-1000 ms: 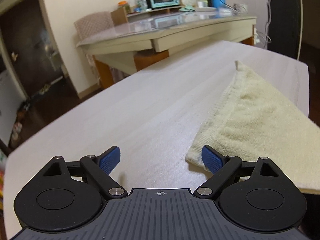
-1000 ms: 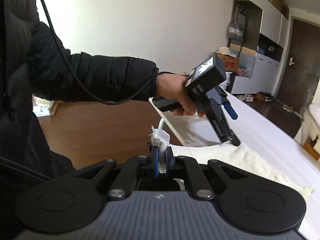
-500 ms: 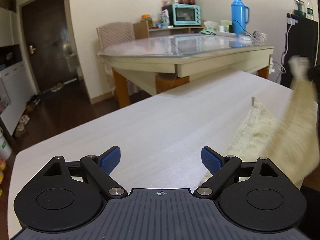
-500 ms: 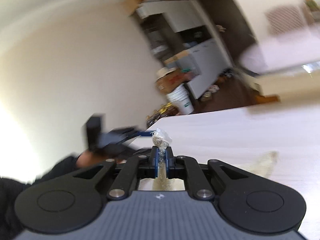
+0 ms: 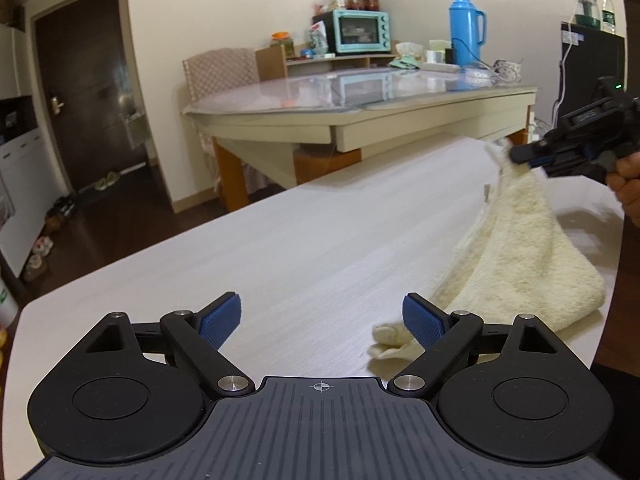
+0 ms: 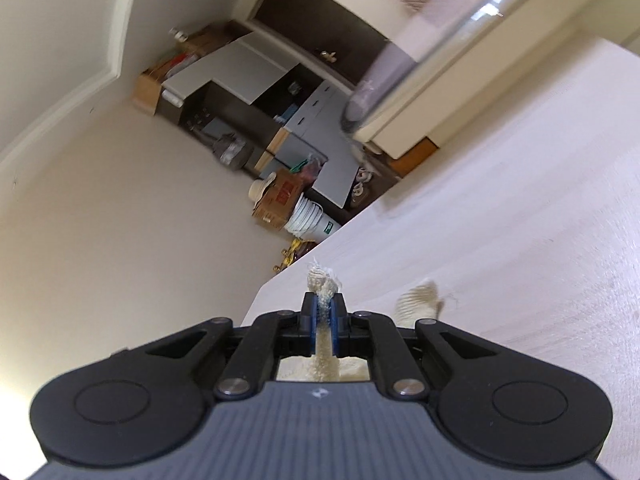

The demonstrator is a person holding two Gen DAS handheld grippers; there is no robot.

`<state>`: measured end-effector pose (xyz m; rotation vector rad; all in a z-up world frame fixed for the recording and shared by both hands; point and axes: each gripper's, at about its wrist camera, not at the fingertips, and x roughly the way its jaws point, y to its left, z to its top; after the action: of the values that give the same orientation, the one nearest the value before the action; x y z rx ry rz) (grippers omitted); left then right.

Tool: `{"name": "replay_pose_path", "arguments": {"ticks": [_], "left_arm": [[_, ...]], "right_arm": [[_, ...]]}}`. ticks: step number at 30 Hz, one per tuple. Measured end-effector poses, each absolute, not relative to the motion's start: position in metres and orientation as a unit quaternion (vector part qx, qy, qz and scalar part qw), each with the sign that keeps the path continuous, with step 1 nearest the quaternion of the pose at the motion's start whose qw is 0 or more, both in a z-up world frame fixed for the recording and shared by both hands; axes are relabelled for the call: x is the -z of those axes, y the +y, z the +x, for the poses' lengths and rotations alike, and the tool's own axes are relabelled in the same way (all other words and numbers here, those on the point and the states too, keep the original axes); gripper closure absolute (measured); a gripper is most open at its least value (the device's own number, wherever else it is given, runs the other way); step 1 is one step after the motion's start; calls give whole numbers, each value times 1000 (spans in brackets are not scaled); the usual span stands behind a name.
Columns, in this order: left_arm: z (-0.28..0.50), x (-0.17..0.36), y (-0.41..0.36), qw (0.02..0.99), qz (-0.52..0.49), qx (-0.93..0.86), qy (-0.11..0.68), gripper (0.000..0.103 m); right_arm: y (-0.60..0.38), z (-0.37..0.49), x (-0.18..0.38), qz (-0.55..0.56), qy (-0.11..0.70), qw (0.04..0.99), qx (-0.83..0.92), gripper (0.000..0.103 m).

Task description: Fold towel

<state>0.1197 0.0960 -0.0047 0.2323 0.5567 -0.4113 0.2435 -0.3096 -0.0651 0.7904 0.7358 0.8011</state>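
We see the right gripper [image 6: 323, 312] clamped on a corner of the cream towel [image 5: 516, 264], a frayed tuft poking out past the blue pads [image 6: 334, 320]. From the left wrist view that same right gripper [image 5: 524, 158] holds the corner raised above the pale table [image 5: 280, 248], so the cloth drapes down in a tent shape to the tabletop. The left gripper [image 5: 322, 320] hangs low over the table with jaws spread wide, nothing between them; one towel corner lies just beside its right pad [image 5: 424, 322]. A hand [image 5: 630, 184] grips the right tool.
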Motion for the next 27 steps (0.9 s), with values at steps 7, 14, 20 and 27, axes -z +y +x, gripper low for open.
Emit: {"name": "replay_pose_path", "arguments": {"ticks": [7, 14, 20, 27], "left_arm": [[119, 14, 82, 925, 129, 224, 277, 11], [121, 28, 75, 920, 151, 218, 290, 11], [122, 31, 74, 920, 151, 215, 292, 10], [117, 25, 81, 927, 135, 211, 280, 11]], "right_arm": [[-304, 252, 73, 349, 360, 800, -330, 90], [-302, 236, 51, 286, 327, 849, -299, 83], [-290, 226, 41, 236, 327, 861, -309, 73], [-273, 225, 44, 195, 344, 866, -307, 84]]}}
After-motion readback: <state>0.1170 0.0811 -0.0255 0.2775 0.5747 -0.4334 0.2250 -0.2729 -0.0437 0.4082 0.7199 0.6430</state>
